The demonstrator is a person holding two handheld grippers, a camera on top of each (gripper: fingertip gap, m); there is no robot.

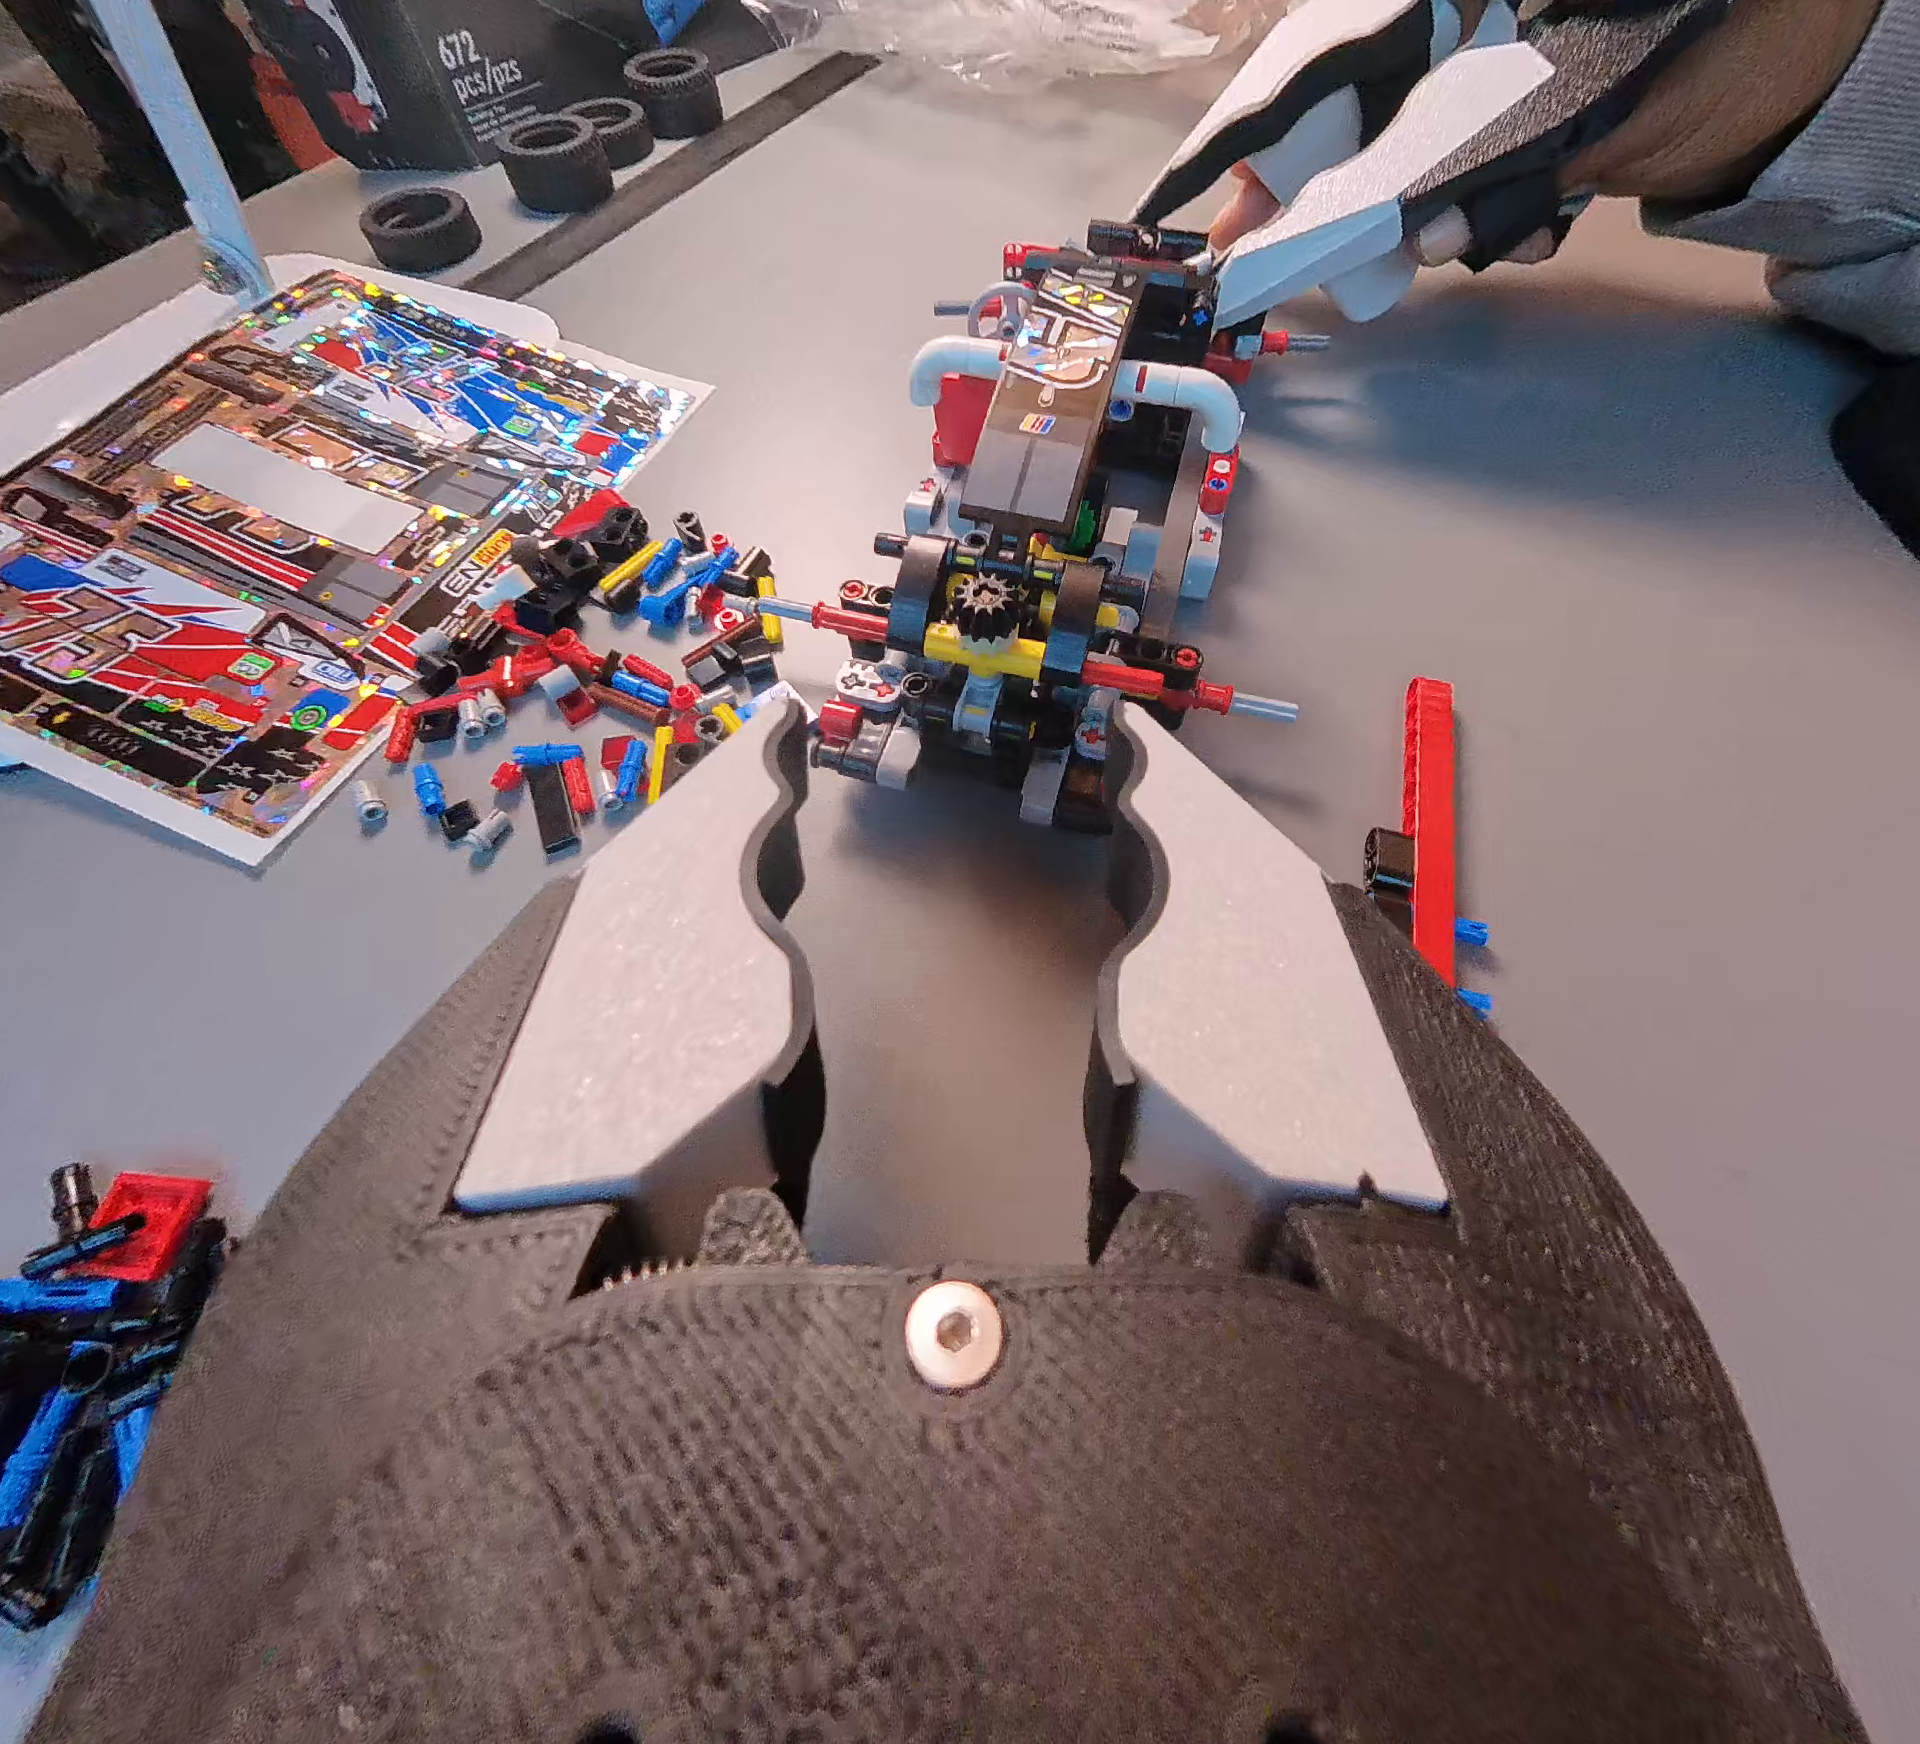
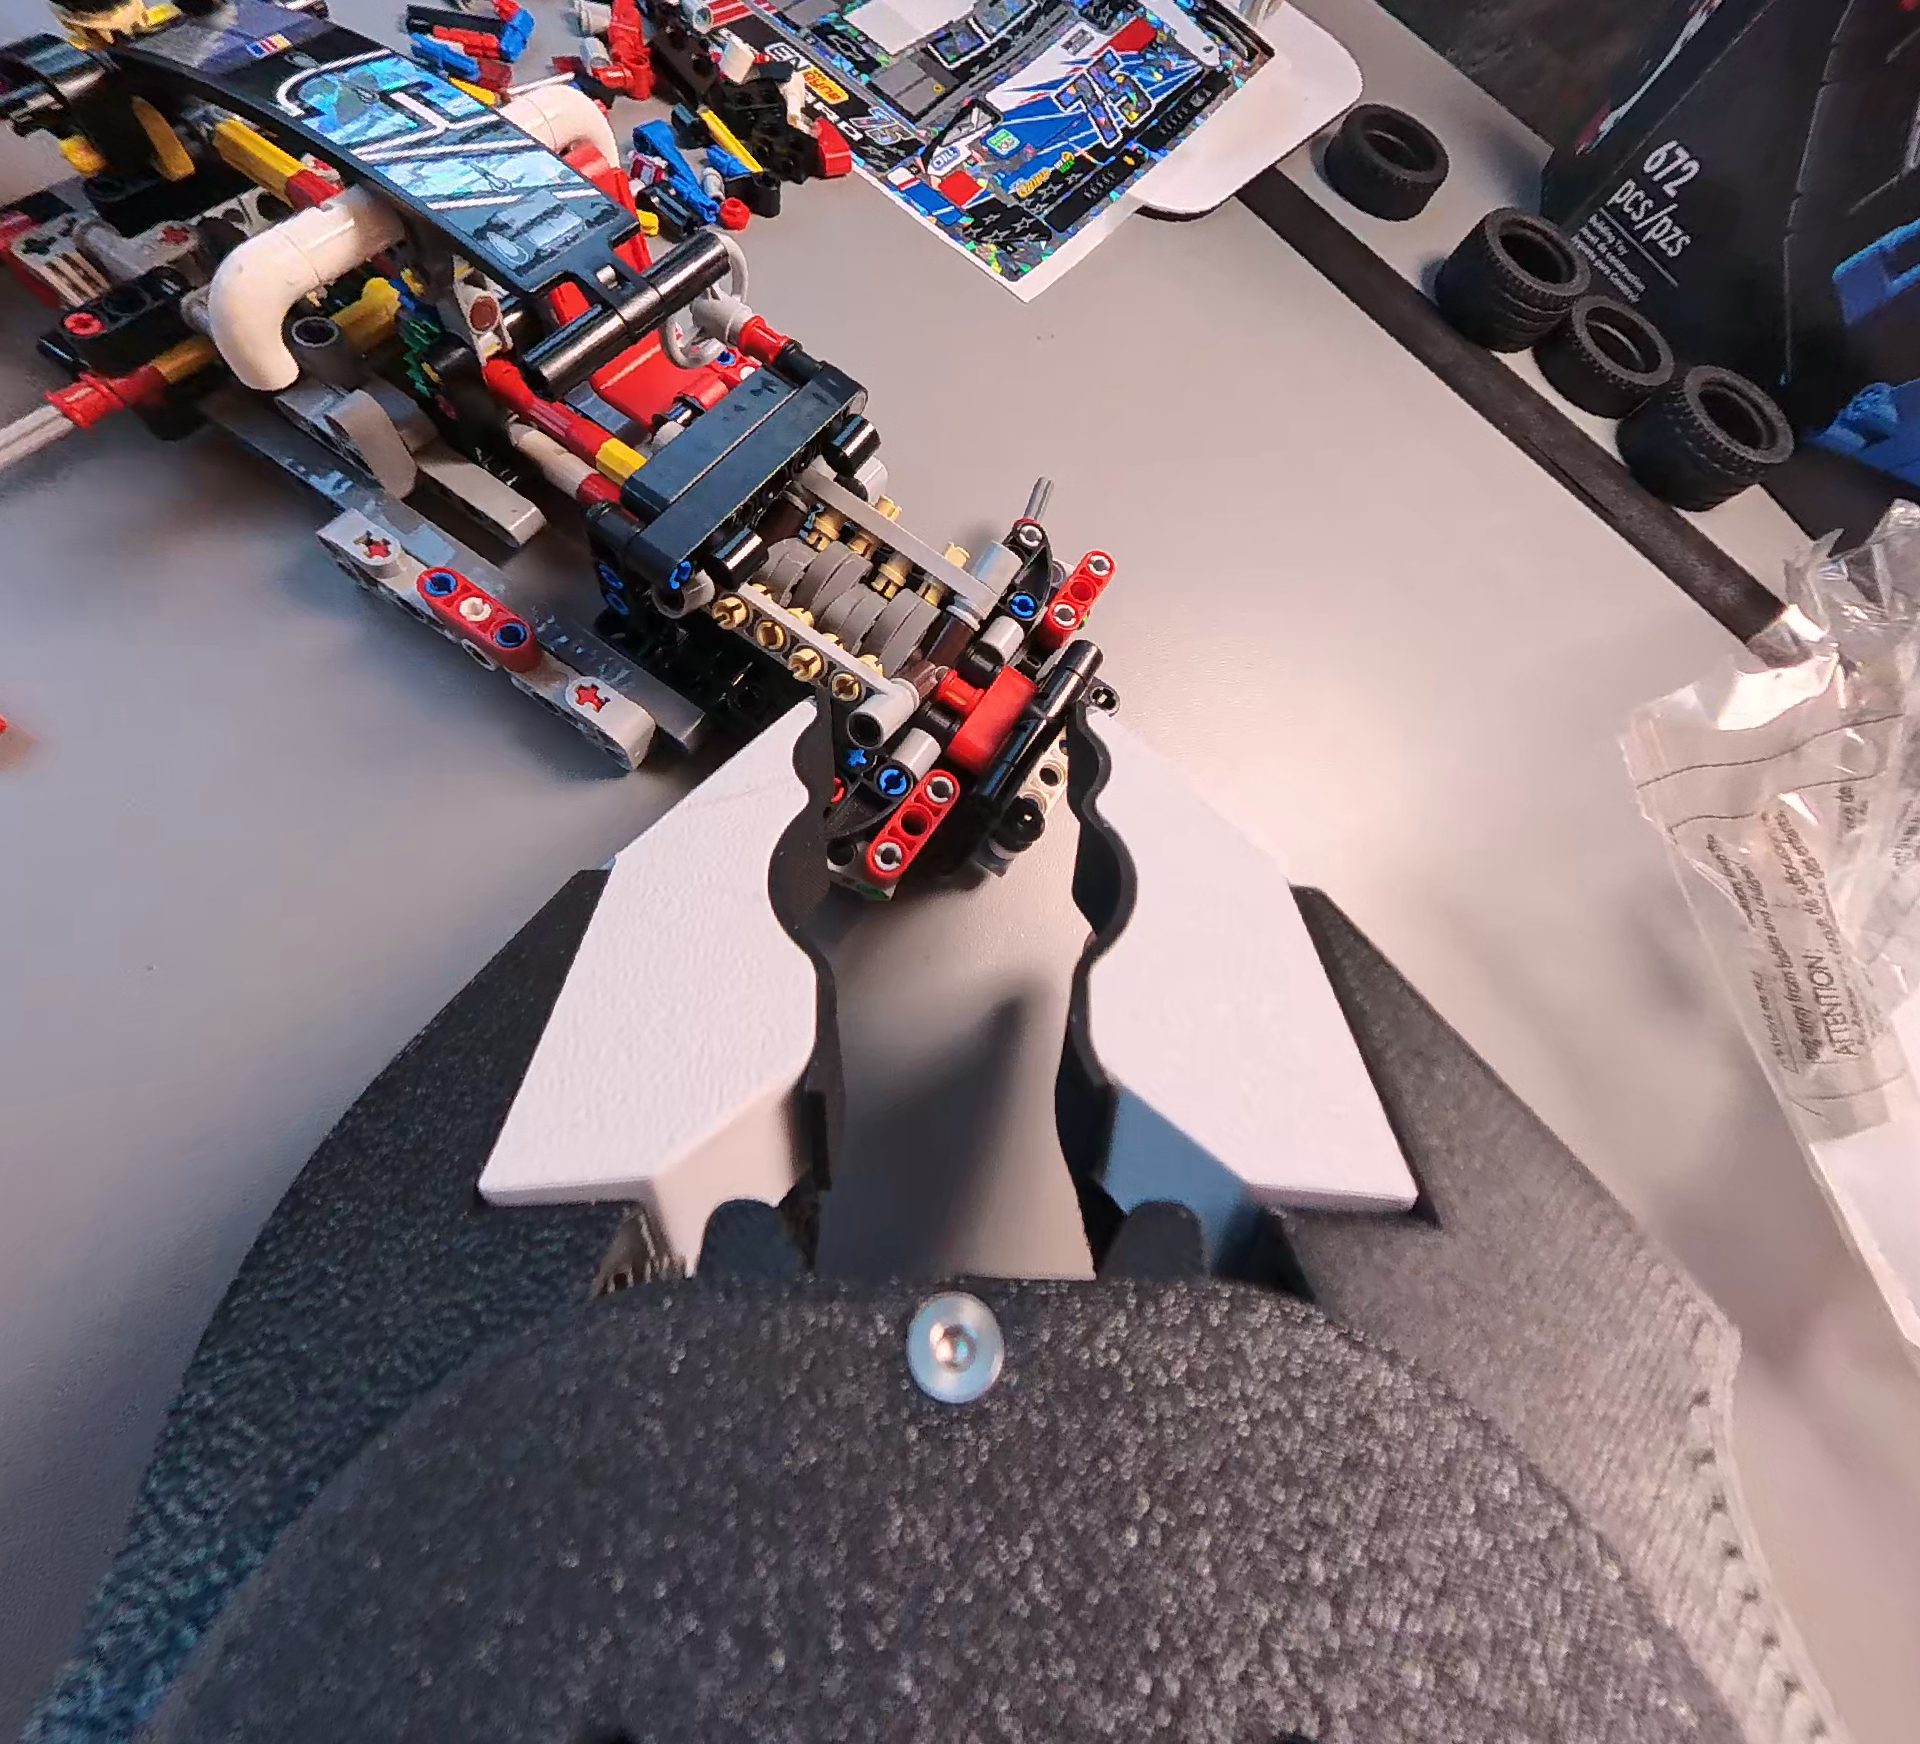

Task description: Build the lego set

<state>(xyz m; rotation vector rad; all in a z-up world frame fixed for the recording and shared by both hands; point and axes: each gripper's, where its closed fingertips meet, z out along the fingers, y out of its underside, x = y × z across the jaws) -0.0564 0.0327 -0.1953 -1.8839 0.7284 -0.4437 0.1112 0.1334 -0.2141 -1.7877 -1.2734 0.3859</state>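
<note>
Grey fingertips of the right gripper point(image 2: 951, 759) are closed on the rear end of the lego car chassis point(image 2: 468, 344), presumably to steady it on the table point(image 2: 1299, 551). The left gripper point(image 1: 961, 738) is held spread before the opposite end (nothing between its jaws). Loose pieces point(image 1: 603, 655) are kept beside it, within reach.

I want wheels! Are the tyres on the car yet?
Off. The black tyres sit loose beside the box; the car has bare axles.
</note>
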